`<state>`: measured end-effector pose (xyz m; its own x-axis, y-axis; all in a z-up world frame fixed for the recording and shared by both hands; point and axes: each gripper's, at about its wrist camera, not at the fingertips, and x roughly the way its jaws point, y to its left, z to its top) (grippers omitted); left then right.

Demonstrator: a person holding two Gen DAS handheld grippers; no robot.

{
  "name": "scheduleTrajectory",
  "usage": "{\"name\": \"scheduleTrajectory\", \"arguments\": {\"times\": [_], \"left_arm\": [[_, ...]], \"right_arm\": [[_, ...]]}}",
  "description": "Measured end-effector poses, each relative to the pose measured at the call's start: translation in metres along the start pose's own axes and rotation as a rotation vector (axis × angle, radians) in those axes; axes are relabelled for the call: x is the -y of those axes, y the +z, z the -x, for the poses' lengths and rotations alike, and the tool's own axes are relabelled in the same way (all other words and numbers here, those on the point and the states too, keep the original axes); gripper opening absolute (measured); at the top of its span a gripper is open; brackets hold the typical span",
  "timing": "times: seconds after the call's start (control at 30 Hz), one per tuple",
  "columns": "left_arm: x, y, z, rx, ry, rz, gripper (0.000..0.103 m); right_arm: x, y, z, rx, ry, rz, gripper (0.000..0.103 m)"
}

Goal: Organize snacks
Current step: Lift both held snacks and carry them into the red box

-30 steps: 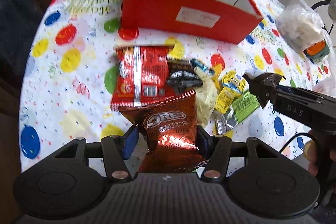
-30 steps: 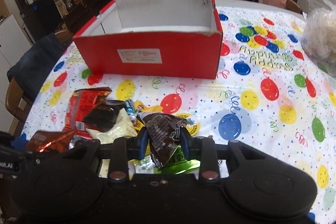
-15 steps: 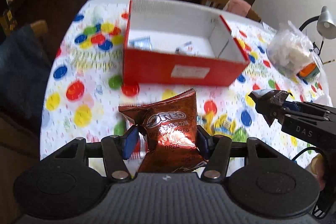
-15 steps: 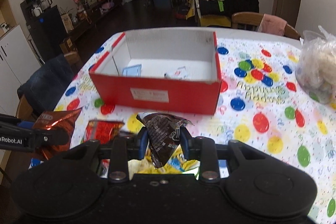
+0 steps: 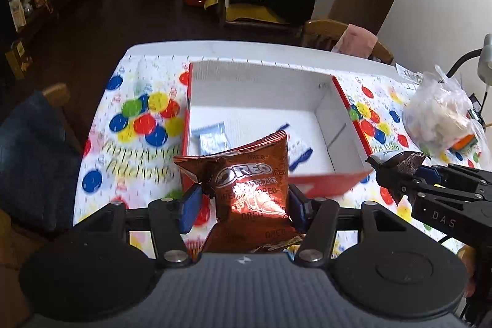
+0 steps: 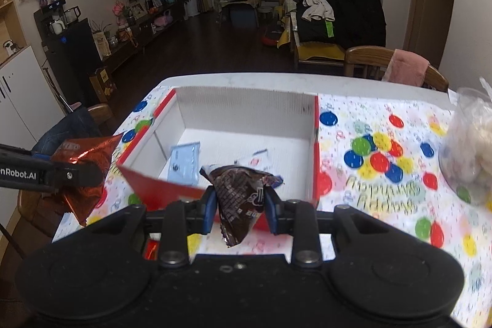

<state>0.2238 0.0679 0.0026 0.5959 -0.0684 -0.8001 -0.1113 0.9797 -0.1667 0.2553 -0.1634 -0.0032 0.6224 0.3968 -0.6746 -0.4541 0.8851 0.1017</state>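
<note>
Gripping an orange-brown Oreo packet [image 5: 255, 189], the left gripper [image 5: 244, 206] has both blue pads [image 5: 190, 206] pressed on the packet's sides, jaws roughly half apart w/ the bag filling the gap; packet stands upright, held in the air just short of the box's near wall. Right gripper [image 6: 238, 206] is clamped tight on a dark brown snack wrapper [image 6: 240, 192], crumpled, top fanning out above the pads, tail hanging below; also airborne at the near wall. In the left wrist view the right gripper [image 5: 396, 171] enters from the right w/ the wrapper's tip at its nose; in the right wrist view the left gripper [image 6: 80, 174] enters from the left w/ the Oreo packet [image 6: 84, 171] in it. Ahead of both: red cardboard box [image 5: 347, 119], white inside, open top, sitting on a table w/ balloon-print cloth [image 6: 378, 162]. Inside the box: a pale blue sachet [image 6: 184, 163] near the left wall, flat on the floor, and a white-and-blue packet [image 5: 299, 149] toward centre, partly hidden. Clear plastic bag of pale contents [image 5: 439, 119] on the table, well right of the box. Wooden chair w/ pink cloth [image 6: 406, 66] beyond the far table edge.
</note>
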Motion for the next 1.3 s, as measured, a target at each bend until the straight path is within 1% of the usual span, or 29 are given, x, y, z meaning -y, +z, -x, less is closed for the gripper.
{"name": "scheduleTrajectory", "arguments": {"times": [0.13,0.3,0.47,0.63,0.7,0.93,1.1,1.2,1.3], "left_arm": [[0.003,0.022,-0.021,-0.030,0.015,0.005,0.058],[0.008,0.047,-0.049,-0.064,0.047,0.001,0.058],[0.011,0.069,-0.075,-0.095,0.080,-0.008,0.058],[0.014,0.089,-0.103,-0.134,0.119,-0.019,0.058],[0.014,0.094,-0.114,-0.149,0.141,-0.022,0.058],[0.013,0.103,-0.152,-0.217,0.178,-0.020,0.058],[0.009,0.108,-0.176,-0.291,0.173,-0.014,0.058],[0.007,0.109,-0.189,-0.330,0.184,-0.007,0.058],[0.007,0.108,-0.200,-0.360,0.196,-0.023,0.058]], "right_arm": [[0.008,0.019,-0.020,-0.014,0.014,0.013,0.030],[0.016,0.038,-0.048,-0.056,0.033,0.022,0.030],[0.022,0.052,-0.074,-0.084,0.063,0.010,0.030],[0.028,0.064,-0.105,-0.138,0.073,0.004,0.030],[0.026,0.066,-0.117,-0.157,0.066,0.025,0.030],[0.020,0.069,-0.153,-0.223,0.046,0.090,0.030],[0.017,0.068,-0.179,-0.282,0.050,0.120,0.030],[0.014,0.065,-0.192,-0.325,0.048,0.146,0.030],[0.014,0.062,-0.202,-0.369,0.048,0.153,0.030]]}}
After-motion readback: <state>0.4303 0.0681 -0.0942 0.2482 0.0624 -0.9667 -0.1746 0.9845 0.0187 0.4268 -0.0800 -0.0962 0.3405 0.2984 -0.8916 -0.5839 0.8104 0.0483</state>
